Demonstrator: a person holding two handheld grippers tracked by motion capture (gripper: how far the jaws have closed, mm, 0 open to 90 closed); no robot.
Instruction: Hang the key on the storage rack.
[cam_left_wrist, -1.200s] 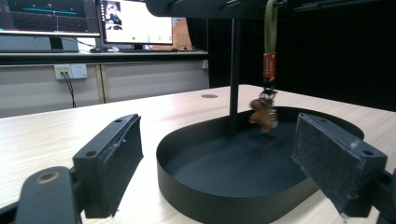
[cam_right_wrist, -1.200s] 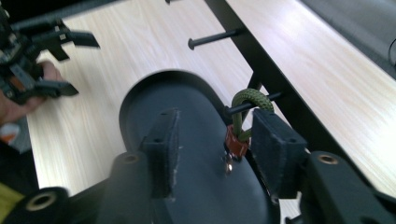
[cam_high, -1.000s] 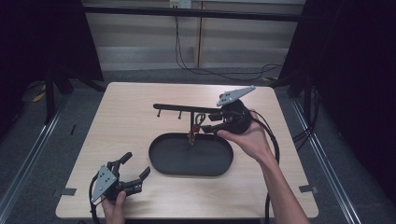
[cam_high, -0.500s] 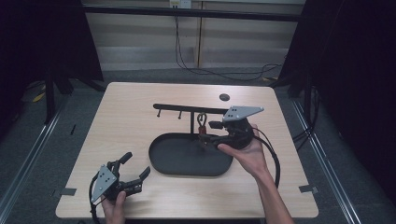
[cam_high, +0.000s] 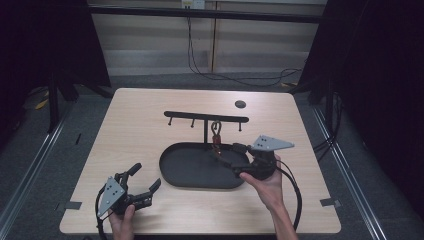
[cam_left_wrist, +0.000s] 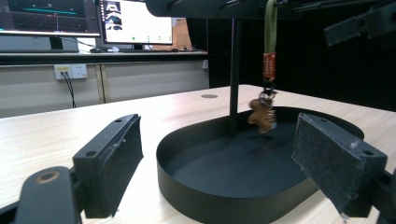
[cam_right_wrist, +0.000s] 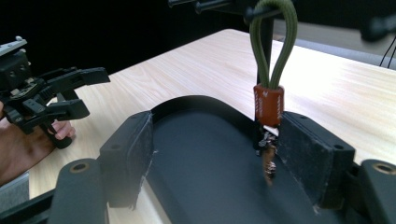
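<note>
A black peg rack (cam_high: 206, 118) stands at the far rim of a black oval tray (cam_high: 175, 170). From one of its pegs hangs a keychain (cam_high: 216, 136): a green cord loop (cam_right_wrist: 273, 42), a red-brown tag (cam_right_wrist: 268, 105) and a small brown charm (cam_left_wrist: 261, 114), blurred, over the tray. My right gripper (cam_high: 231, 159) is open at the tray's right end; in the right gripper view the tag hangs just inside the right jaw of my gripper (cam_right_wrist: 219, 149), not clamped. My left gripper (cam_high: 145, 176) is open and holds nothing near the table's front left, pointing at the tray (cam_left_wrist: 224, 186).
A small dark round hole (cam_high: 240, 104) lies on the table behind the rack. The right gripper's cable (cam_high: 298, 200) loops toward the front right edge. Bare wood surrounds the tray. Monitors (cam_left_wrist: 135, 21) stand beyond the table in the left gripper view.
My right gripper has let go of the keychain at the rack and drawn back toward the near right. The keychain now hangs from a peg. The left gripper has stayed put.
</note>
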